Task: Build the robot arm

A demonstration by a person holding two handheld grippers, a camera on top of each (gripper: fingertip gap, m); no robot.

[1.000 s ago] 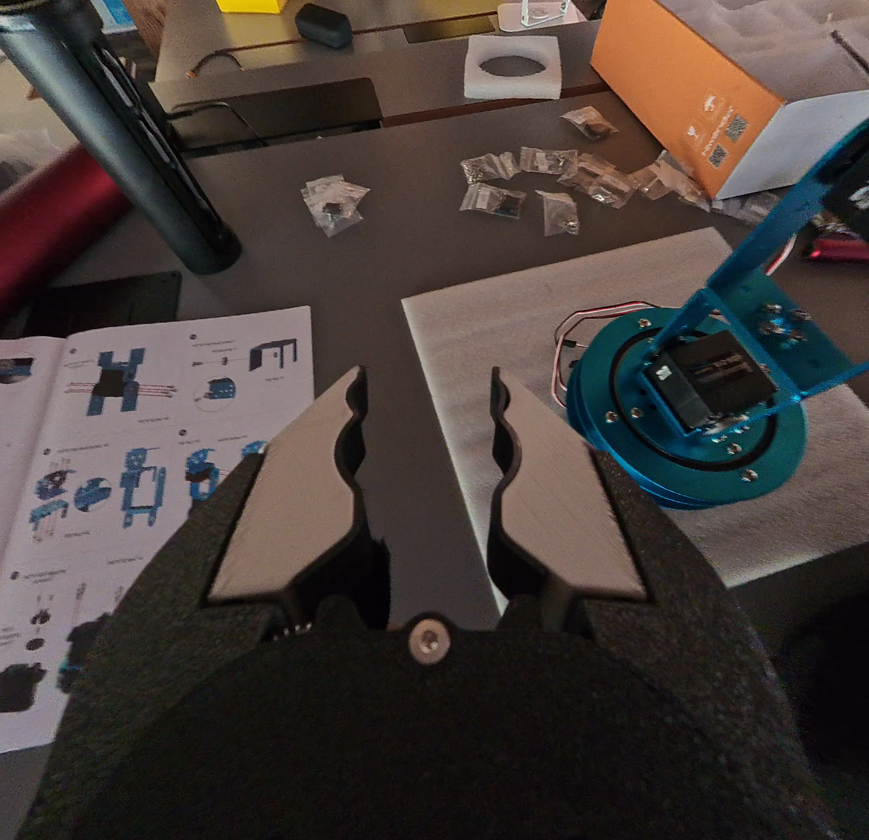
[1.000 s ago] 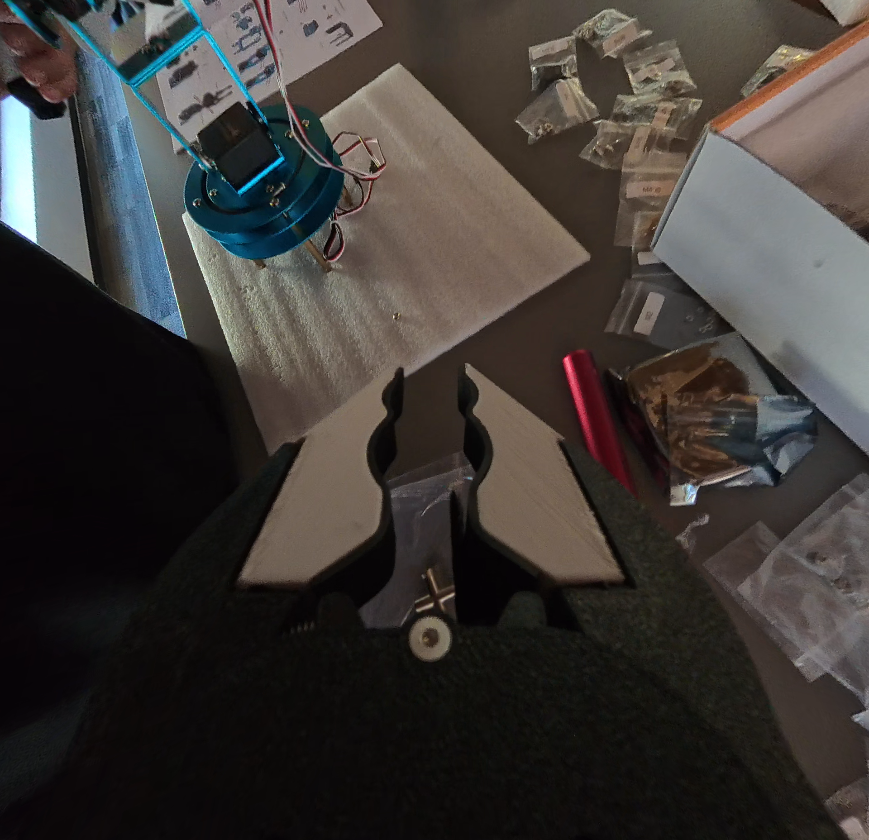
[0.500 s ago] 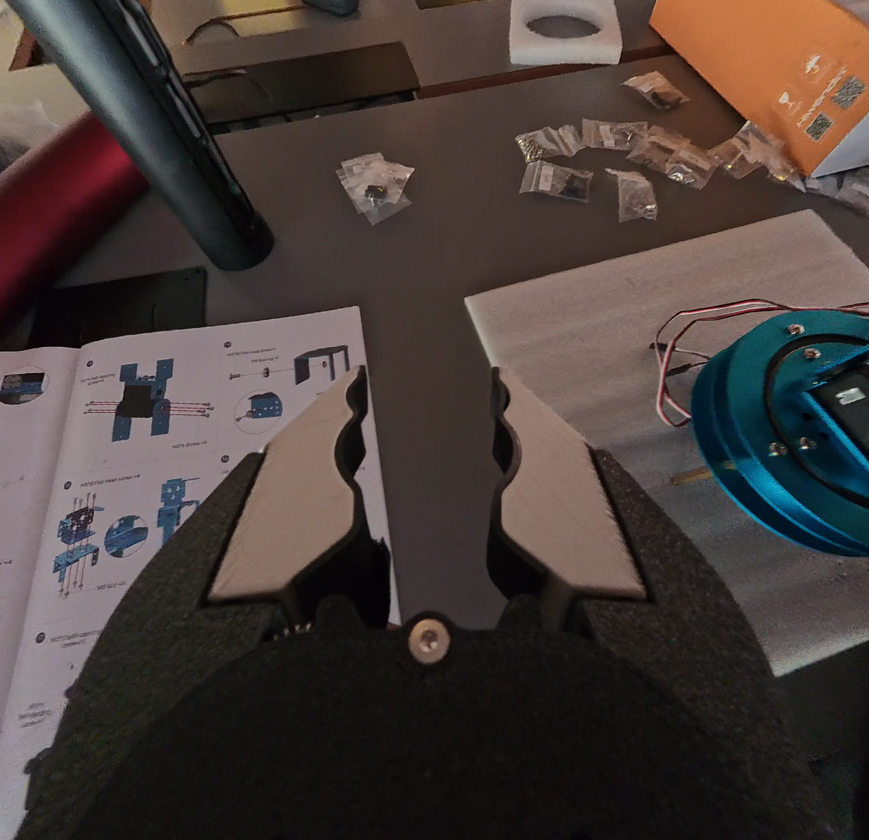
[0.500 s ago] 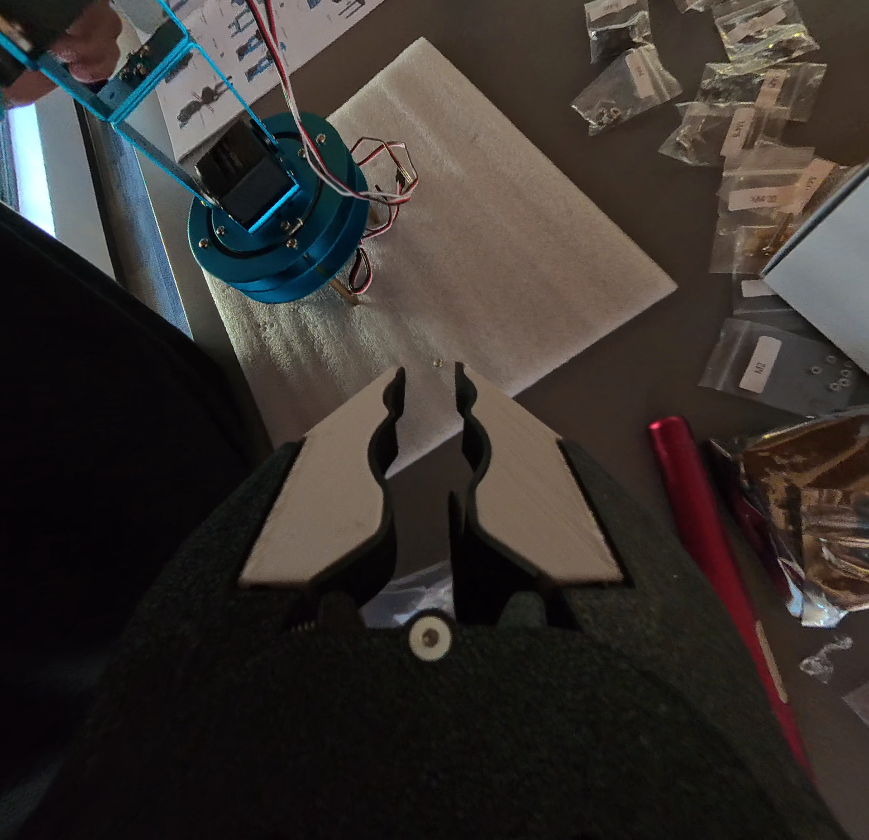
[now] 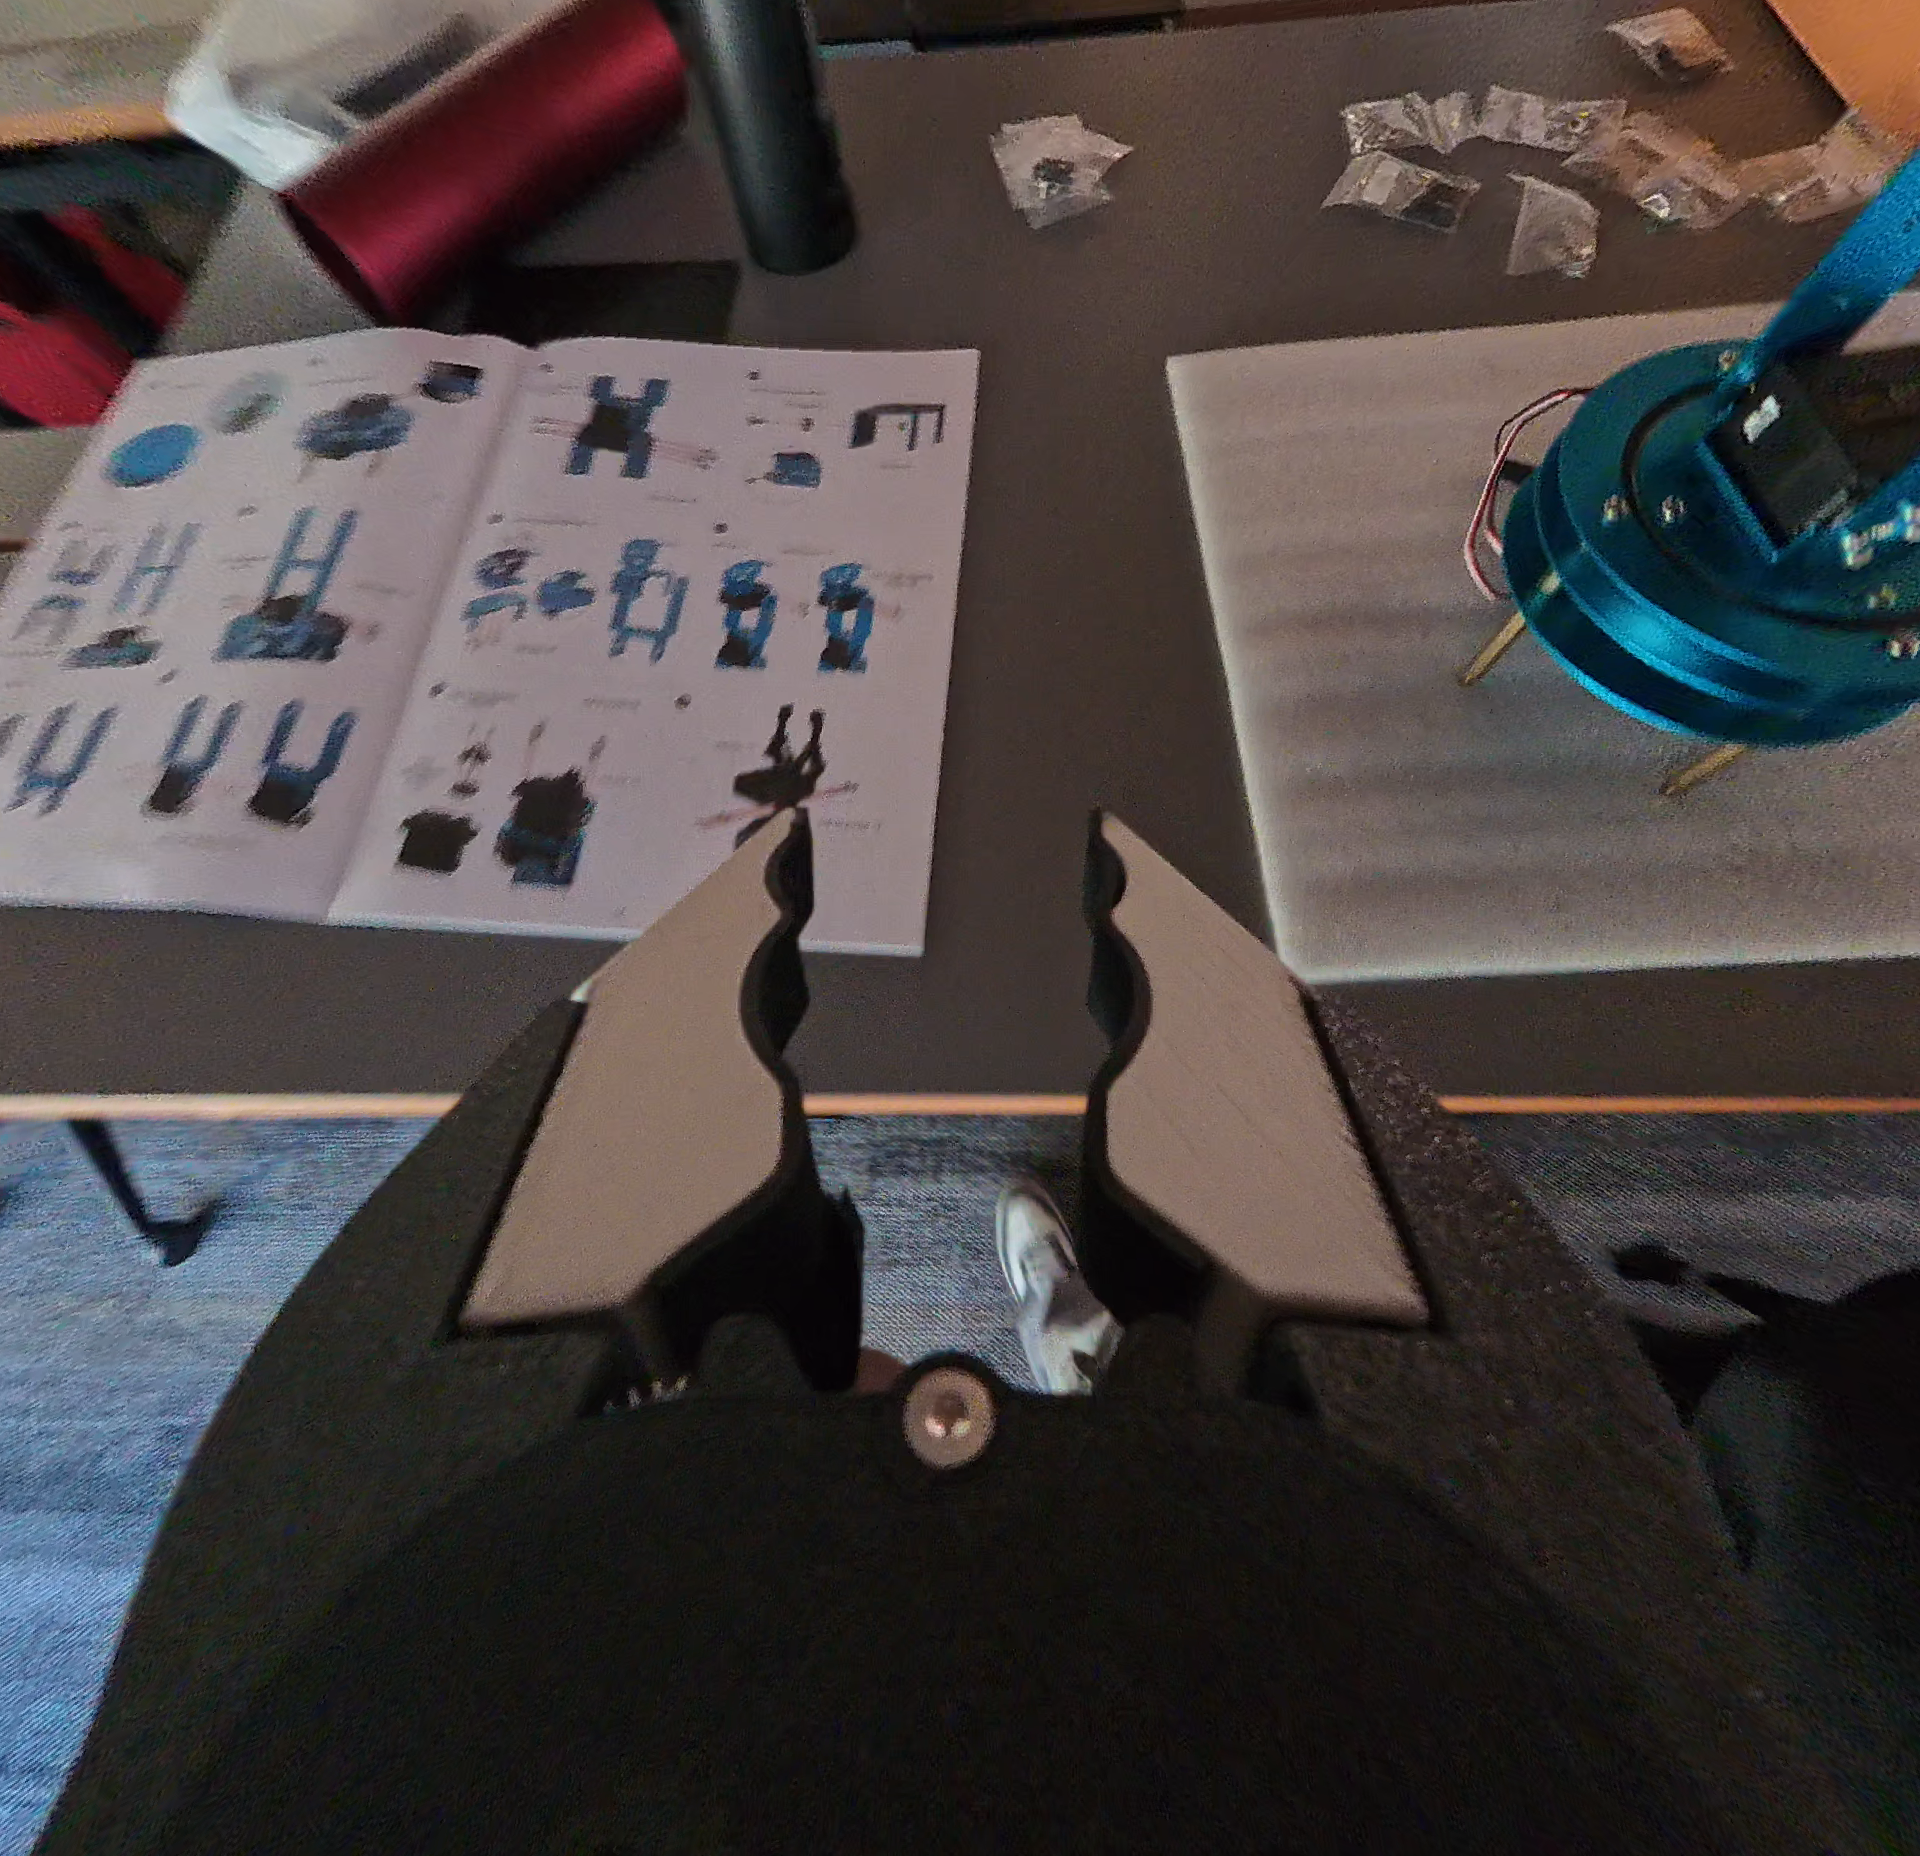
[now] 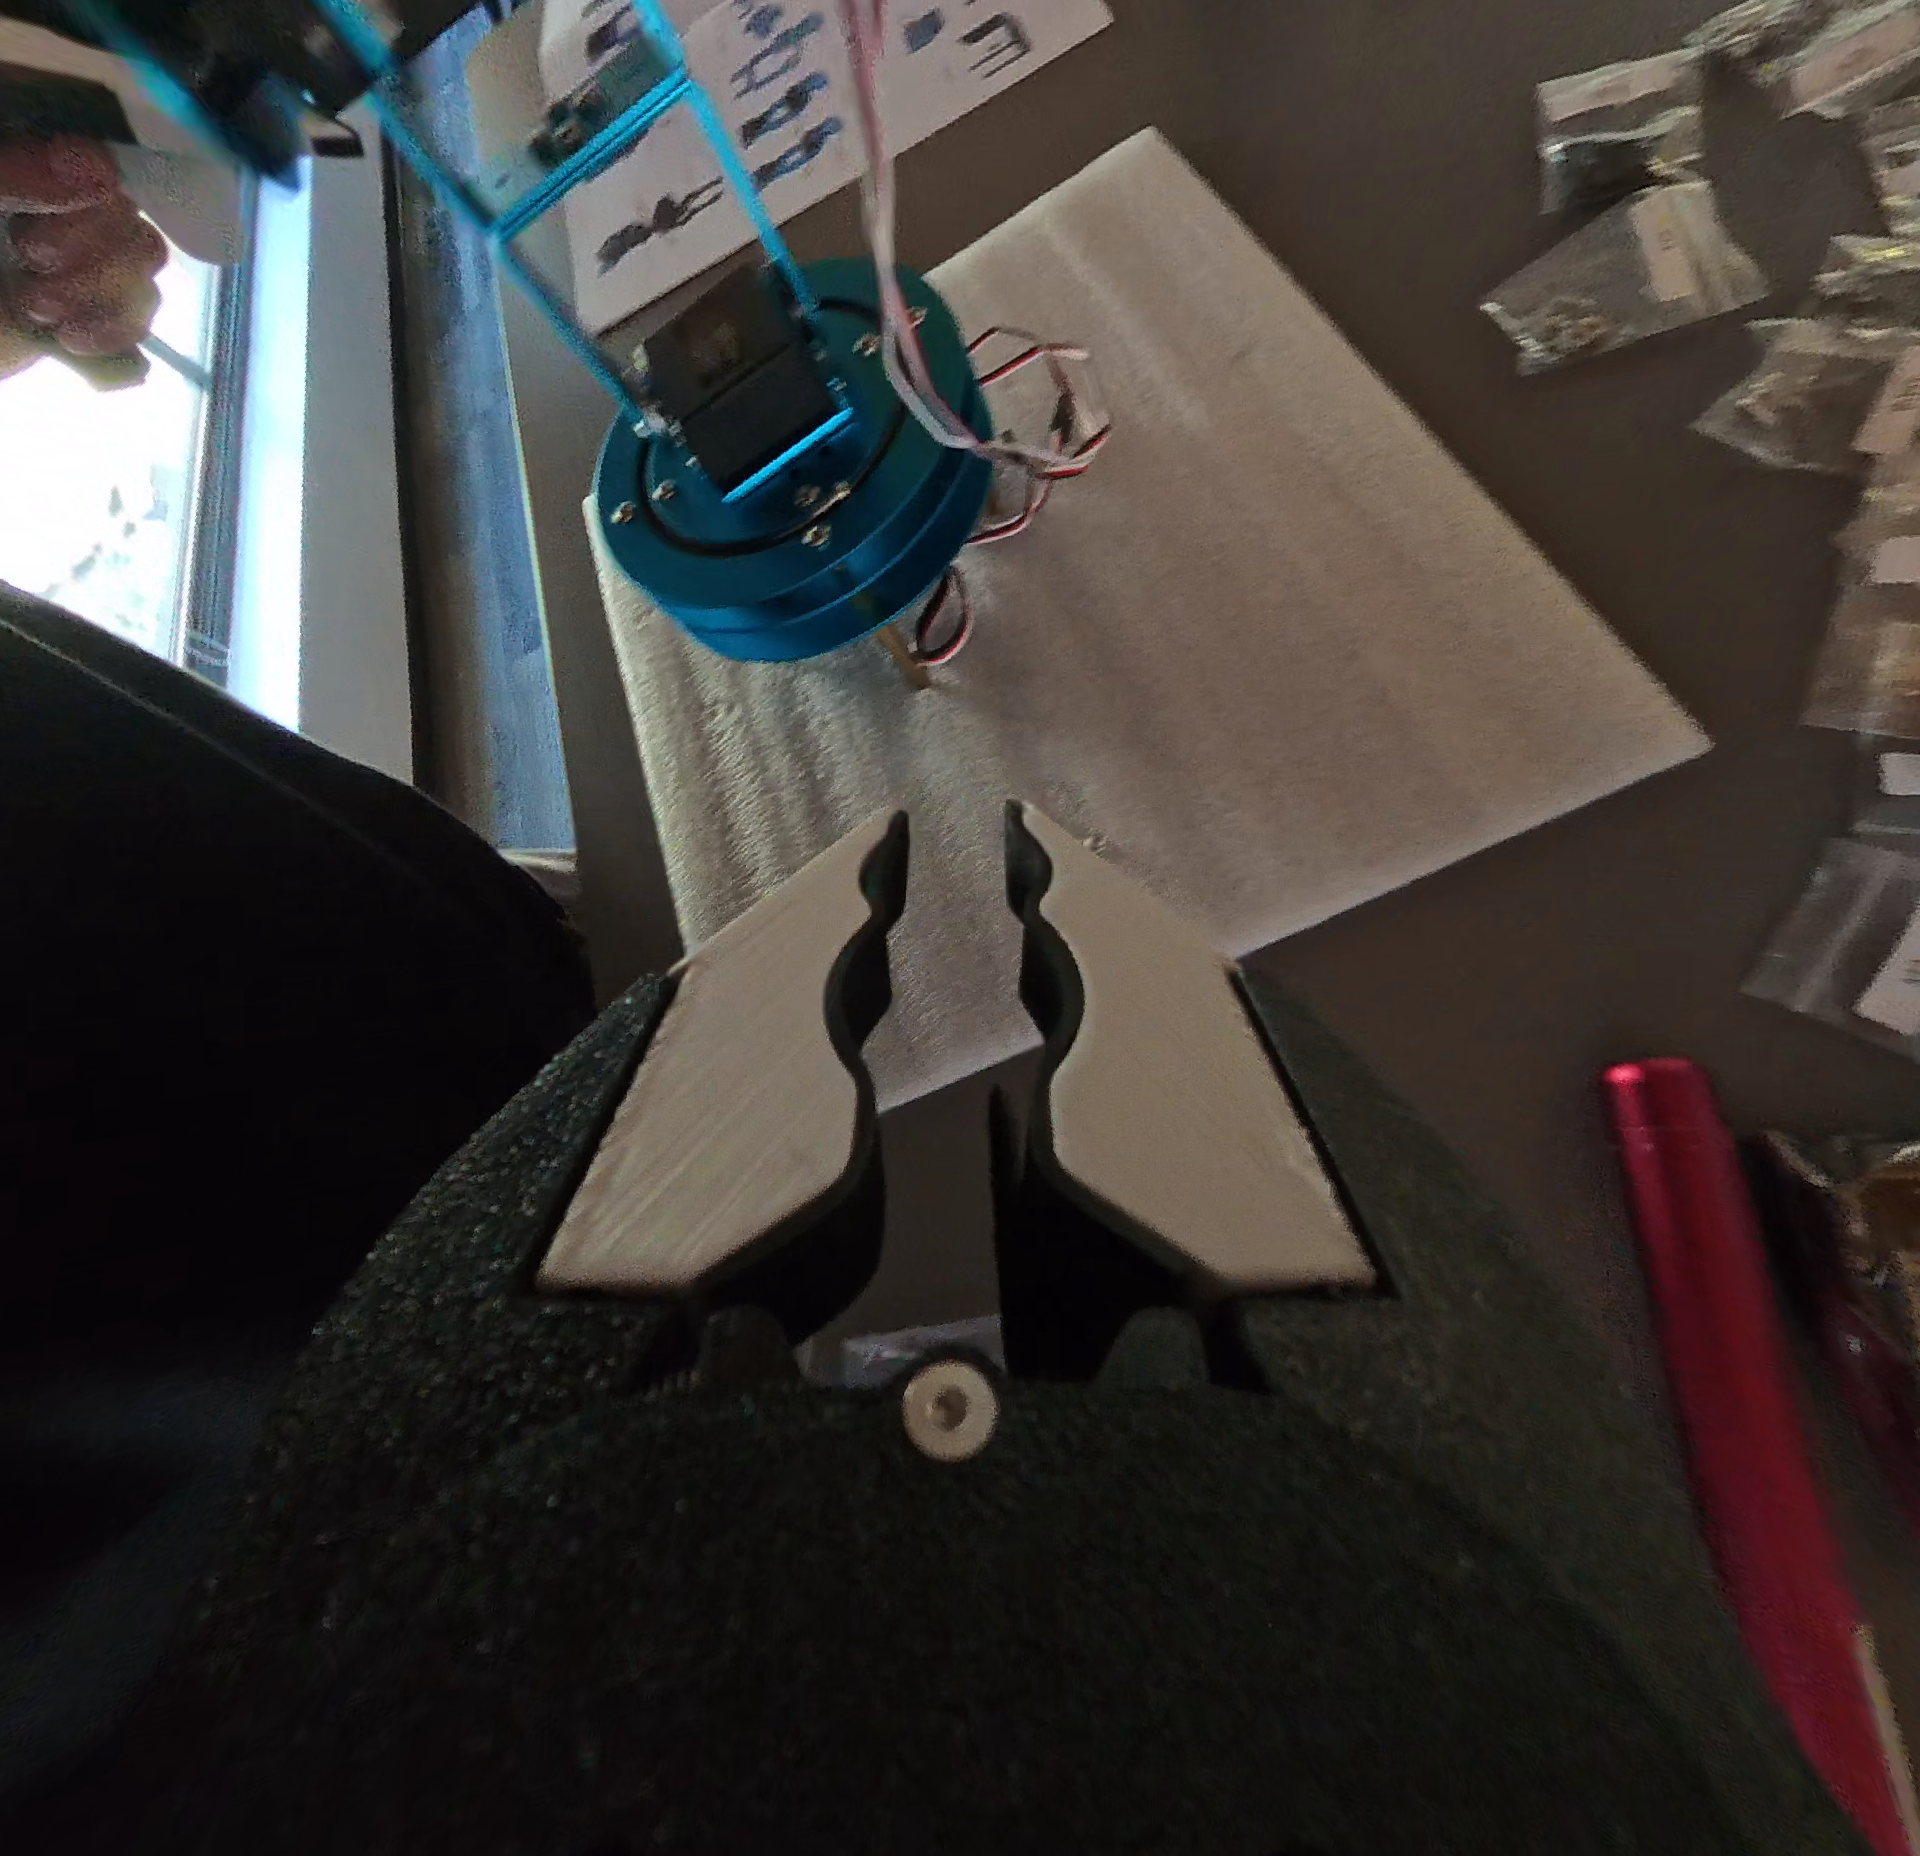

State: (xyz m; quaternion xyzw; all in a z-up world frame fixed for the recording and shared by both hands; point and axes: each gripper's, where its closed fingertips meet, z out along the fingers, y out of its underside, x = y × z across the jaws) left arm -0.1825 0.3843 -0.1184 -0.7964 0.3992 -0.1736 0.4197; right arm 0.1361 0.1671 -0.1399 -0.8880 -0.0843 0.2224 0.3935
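My left gripper (image 5: 945,830) is open and empty, held above the near edge of the dark table, by the right corner of an open instruction booklet (image 5: 488,622). A blue round metal base with a black servo and blue bracket arms (image 5: 1745,570) stands on brass legs on a white foam sheet (image 5: 1455,798) to the right. My right gripper (image 6: 956,819) is slightly open and empty, over the near part of the foam sheet (image 6: 1247,663). The blue base (image 6: 800,497) with red and white wires stands just ahead of it. A hand (image 6: 62,248) shows at top left.
Several small clear bags of parts (image 5: 1455,175) lie at the back of the table, also at right (image 6: 1766,248). A dark tube (image 5: 758,102) stands upright beside a dark red roll (image 5: 488,144). A red metal rod (image 6: 1745,1391) lies at right. Carpet floor (image 5: 156,1391) shows below the table edge. One gripper's finger ends stand about 40 cm off the other's.
The left gripper has pulled back and left; the table edge and floor now show beneath it. The right gripper has moved forward over the foam sheet, closer to the blue base.
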